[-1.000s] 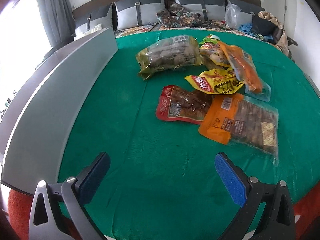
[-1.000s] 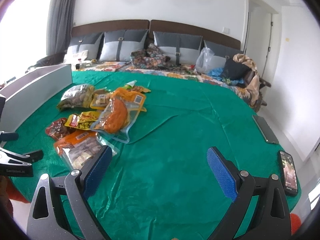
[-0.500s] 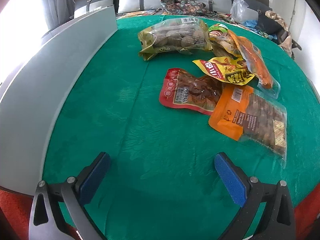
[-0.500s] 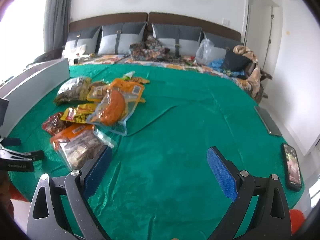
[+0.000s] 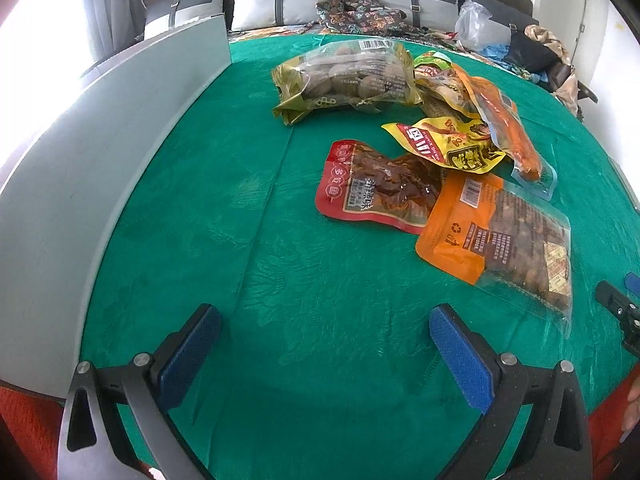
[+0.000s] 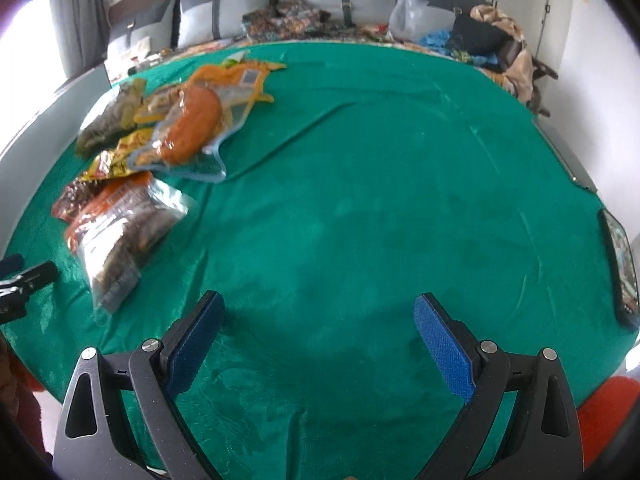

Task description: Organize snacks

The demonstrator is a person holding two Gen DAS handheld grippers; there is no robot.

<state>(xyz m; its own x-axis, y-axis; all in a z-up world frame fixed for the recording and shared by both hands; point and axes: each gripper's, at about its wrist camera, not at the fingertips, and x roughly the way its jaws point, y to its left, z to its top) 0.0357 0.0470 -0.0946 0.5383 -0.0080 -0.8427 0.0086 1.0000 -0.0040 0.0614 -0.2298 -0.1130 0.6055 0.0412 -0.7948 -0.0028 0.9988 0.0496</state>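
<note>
From the left wrist, the left gripper point(image 5: 320, 344) hovers jaws apart over the green tablecloth point(image 5: 248, 240); beyond, the red meat-snack pouch point(image 5: 376, 188) touches the orange clear-windowed packet point(image 5: 500, 236), a grey panel point(image 5: 80, 168) flanking. From the right wrist, the right gripper point(image 6: 316, 340) gapes, empty; a dark phone point(image 6: 620, 264) lies at the cloth's edge.

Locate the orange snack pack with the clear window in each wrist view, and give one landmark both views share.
Left wrist view: the orange snack pack lies right of centre, its corner overlapping the red pack.
Right wrist view: the same pack lies at the left, the pile's nearest item, ahead and left of the right tongs.
Shared landmark: the grey board standing along the green tablecloth's left edge.
</note>
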